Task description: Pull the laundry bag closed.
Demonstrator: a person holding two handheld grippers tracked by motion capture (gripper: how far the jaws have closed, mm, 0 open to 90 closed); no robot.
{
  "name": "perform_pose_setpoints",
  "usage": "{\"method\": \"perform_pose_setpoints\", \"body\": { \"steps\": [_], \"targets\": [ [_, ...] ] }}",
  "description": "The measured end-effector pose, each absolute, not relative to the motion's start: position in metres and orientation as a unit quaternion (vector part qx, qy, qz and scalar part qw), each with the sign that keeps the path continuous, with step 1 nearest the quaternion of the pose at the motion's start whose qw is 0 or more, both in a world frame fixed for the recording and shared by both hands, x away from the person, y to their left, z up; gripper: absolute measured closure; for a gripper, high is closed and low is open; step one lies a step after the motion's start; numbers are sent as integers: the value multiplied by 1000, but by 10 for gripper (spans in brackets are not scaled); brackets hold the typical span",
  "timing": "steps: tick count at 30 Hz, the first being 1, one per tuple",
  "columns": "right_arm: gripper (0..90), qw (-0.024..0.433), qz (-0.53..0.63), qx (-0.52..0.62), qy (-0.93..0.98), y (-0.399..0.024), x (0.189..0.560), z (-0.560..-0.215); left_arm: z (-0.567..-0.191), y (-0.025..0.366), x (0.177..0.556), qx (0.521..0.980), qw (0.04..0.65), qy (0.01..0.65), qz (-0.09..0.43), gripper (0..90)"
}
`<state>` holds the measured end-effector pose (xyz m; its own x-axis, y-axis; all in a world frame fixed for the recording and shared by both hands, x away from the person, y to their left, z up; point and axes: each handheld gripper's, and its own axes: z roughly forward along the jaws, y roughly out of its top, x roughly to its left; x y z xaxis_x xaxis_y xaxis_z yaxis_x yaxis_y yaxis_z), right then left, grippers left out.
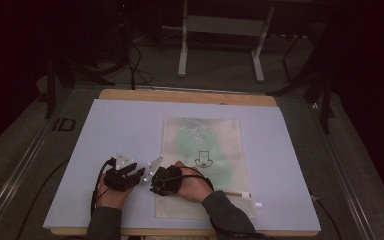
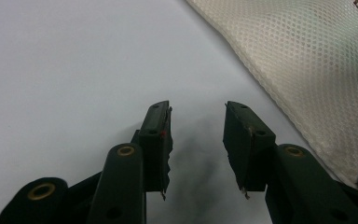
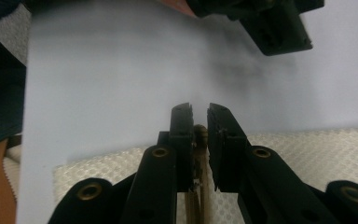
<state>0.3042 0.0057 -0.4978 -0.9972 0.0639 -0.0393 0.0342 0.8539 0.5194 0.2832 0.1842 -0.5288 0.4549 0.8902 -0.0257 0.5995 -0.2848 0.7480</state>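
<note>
the mesh bag (image 1: 202,165) lay flat on the table (image 1: 105,150), right of centre. the right gripper (image 3: 199,126) had clenched on the bag's zip pull (image 3: 199,140) at its left edge, jaws nearly together with the tan tab pinched between them. the left gripper (image 2: 196,140) rested released on bare table just beside the bag, holding nothing. the step looked like starting the zip; next, a steady pull along the edge, left gripper probably pinning the fabric.

One mesh bag (image 1: 202,150), one table (image 1: 110,130), two tongs: left (image 1: 141,173), right (image 1: 156,176).
</note>
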Motion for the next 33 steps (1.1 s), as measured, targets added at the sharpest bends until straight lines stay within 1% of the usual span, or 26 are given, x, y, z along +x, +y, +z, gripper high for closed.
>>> {"method": "perform_pose_setpoints", "body": {
  "steps": [13,20,25,33],
  "targets": [
    [809,29,278,30,960,-16,300,-491,-527,179,280,781,366,467,193,610],
    [805,18,268,42,962,-29,301,-500,-525,167,275,793,376,445,178,646],
    [772,3,268,56,962,-31,305,-504,-525,160,273,801,382,431,163,678],
    [800,-28,248,67,966,-28,310,-511,-525,153,271,808,390,417,144,747]
  ]
}}
